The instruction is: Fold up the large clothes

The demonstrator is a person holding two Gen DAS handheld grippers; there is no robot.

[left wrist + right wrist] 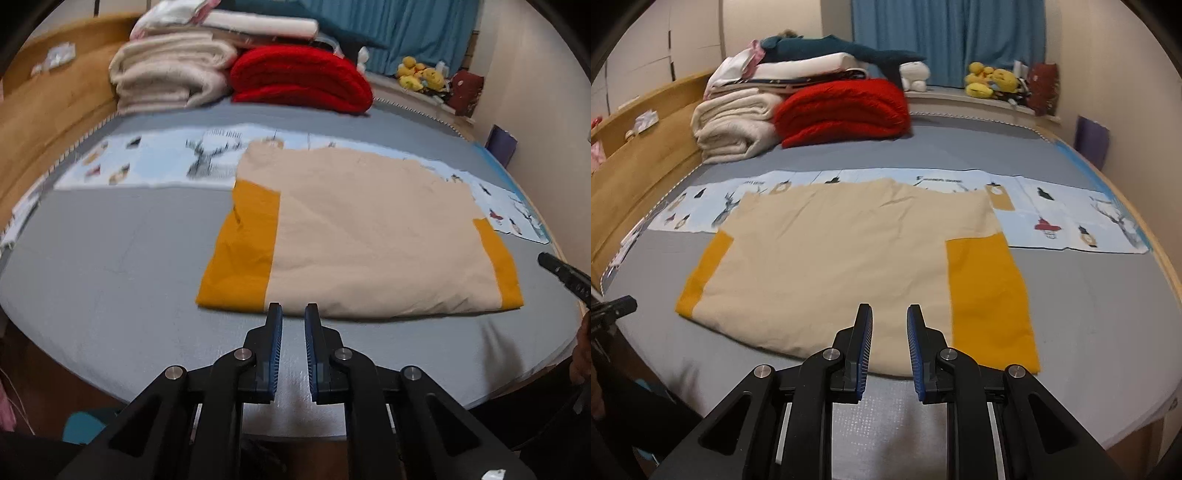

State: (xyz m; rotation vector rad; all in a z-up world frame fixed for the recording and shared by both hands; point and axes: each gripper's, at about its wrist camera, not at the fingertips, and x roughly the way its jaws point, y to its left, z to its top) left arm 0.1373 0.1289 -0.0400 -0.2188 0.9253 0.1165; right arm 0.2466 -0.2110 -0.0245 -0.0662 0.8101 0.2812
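A beige garment point(369, 229) point(831, 258) with mustard-yellow side panels lies folded flat into a rectangle on the grey bed point(110, 277) point(1089, 314). My left gripper point(293, 310) hovers above the bed just short of the garment's near edge, close to its left yellow panel; its jaws stand a little apart with nothing between them. My right gripper point(889, 312) hangs over the near edge beside the right yellow panel, jaws slightly apart and empty. Each gripper shows at the edge of the other's view: the right gripper point(565, 273), the left gripper point(613, 310).
A light blue printed cloth strip point(147, 158) point(1071, 221) lies across the bed behind the garment. Folded cream blankets point(166, 74) point(731, 125) and a red blanket point(299, 77) point(842, 110) are stacked at the back. A wooden headboard point(44, 110) runs along the left.
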